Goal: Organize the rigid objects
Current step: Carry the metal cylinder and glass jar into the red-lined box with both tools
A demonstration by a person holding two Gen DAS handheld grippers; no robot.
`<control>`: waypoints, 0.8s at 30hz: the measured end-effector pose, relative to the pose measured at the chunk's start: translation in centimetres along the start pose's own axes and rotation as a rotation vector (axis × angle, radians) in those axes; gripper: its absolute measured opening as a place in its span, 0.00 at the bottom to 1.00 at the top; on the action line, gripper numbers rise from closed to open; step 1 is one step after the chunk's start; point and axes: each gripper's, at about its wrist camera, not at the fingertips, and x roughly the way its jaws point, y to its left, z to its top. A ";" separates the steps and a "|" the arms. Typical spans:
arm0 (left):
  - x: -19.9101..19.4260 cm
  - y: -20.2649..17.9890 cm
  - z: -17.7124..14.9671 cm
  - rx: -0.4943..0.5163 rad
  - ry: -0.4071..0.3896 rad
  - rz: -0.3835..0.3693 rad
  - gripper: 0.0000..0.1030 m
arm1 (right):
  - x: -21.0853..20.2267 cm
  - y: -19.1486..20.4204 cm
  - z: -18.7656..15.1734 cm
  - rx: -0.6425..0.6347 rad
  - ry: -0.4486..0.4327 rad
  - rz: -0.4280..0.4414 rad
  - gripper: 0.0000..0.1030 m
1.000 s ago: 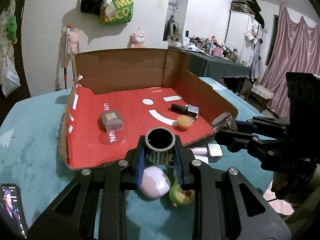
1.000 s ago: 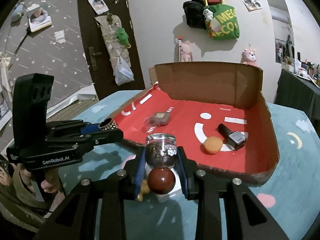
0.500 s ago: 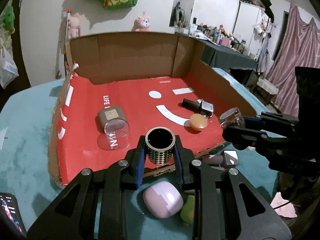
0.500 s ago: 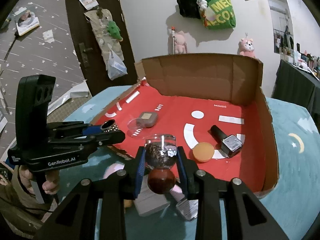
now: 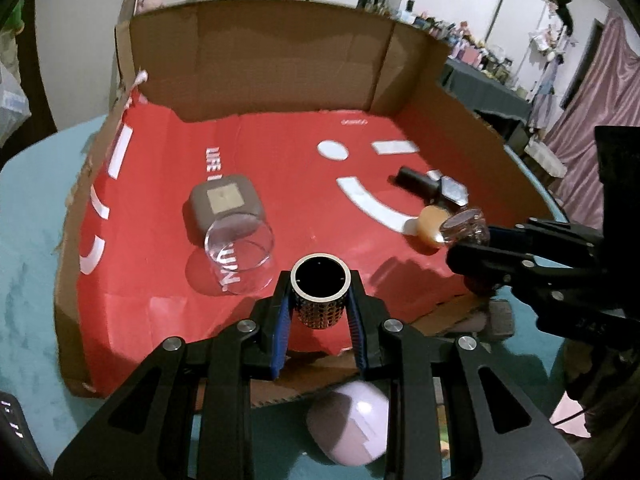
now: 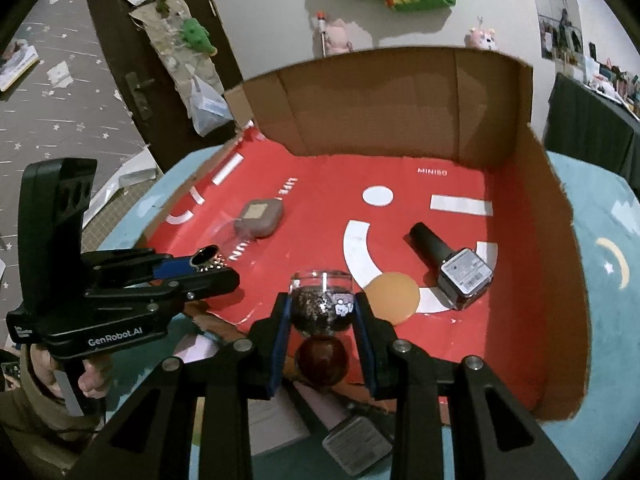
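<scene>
In the left wrist view, the left claw (image 5: pixel 320 312) sits at lower centre, its blue-padded fingers closed on a small studded gold cylinder (image 5: pixel 320 294) with a dark open top. The cylinder stands upright between the fingers, over the near edge of a shallow cardboard box (image 5: pixel 260 56) with a red lining.

In the right wrist view, the right claw (image 6: pixel 322 316) at lower centre grips a small glass jar (image 6: pixel 322 300) of dark speckled contents, with a round dark-red stopper (image 6: pixel 321 362) pointing toward the camera. The jar is likewise held over the box's near edge.

Inside the box, left of centre, a grey rounded case (image 5: pixel 222 204) lies touching a clear plastic cup (image 5: pixel 240 258) tipped on its side. At the right, a nail polish bottle (image 6: pixel 450 258) with a black cap lies flat, and an orange disc (image 6: pixel 392 298) rests just beside it.

Outside the box, on the teal worktop (image 5: pixel 28 208) at the bottom of the left view, lies a pale lilac rounded case (image 5: pixel 348 424).
</scene>
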 end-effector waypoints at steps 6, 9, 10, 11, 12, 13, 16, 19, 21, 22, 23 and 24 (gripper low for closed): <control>1.5 1.1 0.0 -0.028 0.041 0.020 0.23 | 1.5 -0.2 0.2 0.008 0.045 0.003 0.32; 2.0 1.3 0.2 -0.031 0.043 0.034 0.23 | 2.4 -0.2 0.2 0.008 0.073 0.001 0.32; 2.0 1.3 0.3 -0.031 0.041 0.036 0.23 | 2.6 -0.2 0.3 0.008 0.080 -0.001 0.32; 2.0 1.4 0.4 -0.033 0.041 0.036 0.23 | 2.8 -0.3 0.3 0.010 0.088 0.001 0.32; 2.2 1.5 0.5 -0.037 0.041 0.035 0.23 | 3.1 -0.3 0.3 0.012 0.097 0.005 0.32; 2.3 1.5 0.6 -0.038 0.039 0.034 0.23 | 3.3 -0.4 0.3 0.015 0.103 0.008 0.32; 2.5 1.7 1.0 -0.042 0.035 0.038 0.23 | 4.2 -0.6 0.4 0.026 0.128 0.012 0.32; 2.8 1.9 1.3 -0.045 0.021 0.055 0.23 | 4.4 -0.7 0.4 0.019 0.125 -0.011 0.32; 3.0 2.1 1.6 -0.045 0.011 0.073 0.23 | 4.4 -0.8 0.6 0.009 0.117 -0.044 0.32; 3.1 2.1 1.8 -0.044 0.007 0.082 0.23 | 4.4 -0.9 0.6 0.009 0.116 -0.056 0.32; 3.2 2.2 1.9 -0.044 0.004 0.089 0.23 | 4.4 -1.2 0.7 0.012 0.108 -0.073 0.32; 3.3 2.2 2.0 -0.043 0.001 0.098 0.23 | 4.3 -1.4 0.8 0.017 0.104 -0.079 0.32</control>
